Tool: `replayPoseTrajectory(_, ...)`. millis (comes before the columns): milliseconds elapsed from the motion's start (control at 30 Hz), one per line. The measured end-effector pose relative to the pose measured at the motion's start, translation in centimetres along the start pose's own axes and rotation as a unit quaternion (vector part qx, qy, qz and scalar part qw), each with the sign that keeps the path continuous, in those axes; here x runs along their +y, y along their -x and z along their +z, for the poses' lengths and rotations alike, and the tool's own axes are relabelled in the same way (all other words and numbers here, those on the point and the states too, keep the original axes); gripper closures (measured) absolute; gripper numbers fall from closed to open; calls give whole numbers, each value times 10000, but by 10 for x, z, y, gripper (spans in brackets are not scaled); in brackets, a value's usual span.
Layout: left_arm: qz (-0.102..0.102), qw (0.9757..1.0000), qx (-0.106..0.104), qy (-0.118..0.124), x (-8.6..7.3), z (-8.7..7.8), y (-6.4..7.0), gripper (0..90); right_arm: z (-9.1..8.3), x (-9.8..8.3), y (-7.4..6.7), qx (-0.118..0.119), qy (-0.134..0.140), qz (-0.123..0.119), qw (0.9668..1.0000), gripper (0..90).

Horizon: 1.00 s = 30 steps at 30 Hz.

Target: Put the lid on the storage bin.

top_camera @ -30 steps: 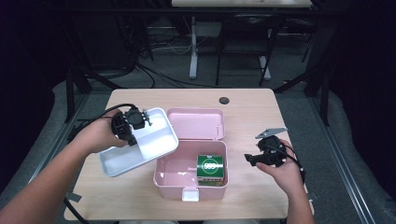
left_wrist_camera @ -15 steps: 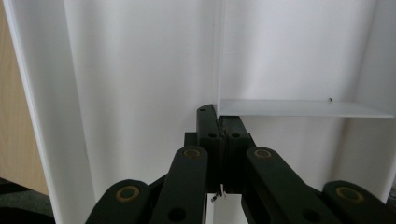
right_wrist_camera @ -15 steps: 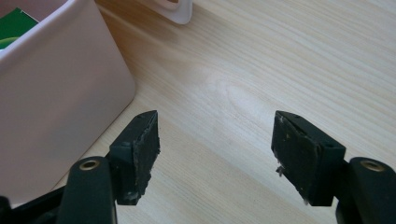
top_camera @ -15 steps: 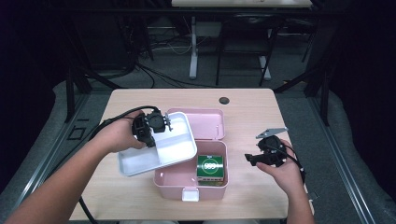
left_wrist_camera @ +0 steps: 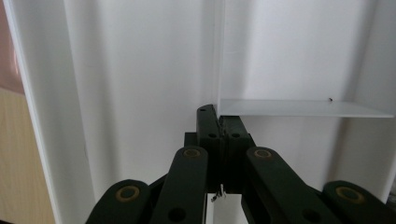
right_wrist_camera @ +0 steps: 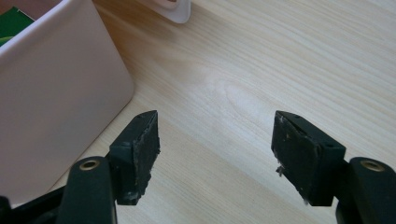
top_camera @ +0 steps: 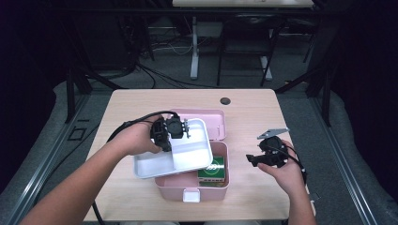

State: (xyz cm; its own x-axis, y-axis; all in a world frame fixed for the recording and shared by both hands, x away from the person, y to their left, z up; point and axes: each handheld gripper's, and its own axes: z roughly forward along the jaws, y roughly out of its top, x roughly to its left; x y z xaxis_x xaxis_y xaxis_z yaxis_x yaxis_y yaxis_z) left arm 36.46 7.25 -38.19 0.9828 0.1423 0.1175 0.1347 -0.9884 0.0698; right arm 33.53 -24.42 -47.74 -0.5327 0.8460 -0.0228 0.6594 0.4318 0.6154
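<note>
The high view looked down on the pink box (top_camera: 206, 180); the right gripper view, close beside it, shared its wall (right_wrist_camera: 51, 88).

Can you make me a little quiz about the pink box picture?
1. True or false: the left gripper is shut on the white tray.
2. What lies inside the pink box? A) a green packet B) a red ball C) a spoon
3. Fill in: the right gripper hovers open above the wooden ____.

Key: 1 true. 2 A, the green packet. 3 table.
</note>
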Motion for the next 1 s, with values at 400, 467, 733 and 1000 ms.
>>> replayPoseTrajectory(400,497,9987,-53,33,31,10,14,894,1,-1,1,8,-2,6,10000,320)
replayPoseTrajectory(467,566,9984,-64,37,36,12,16,894,1,-1,1,0,-2,5,10000,320)
replayPoseTrajectory(733,787,9968,-131,-12,48,20,23,894,0,-1,2,-33,20,33,10000,320)
replayPoseTrajectory(1000,821,9964,-176,-77,50,27,25,894,0,-1,2,-27,-5,27,10000,320)
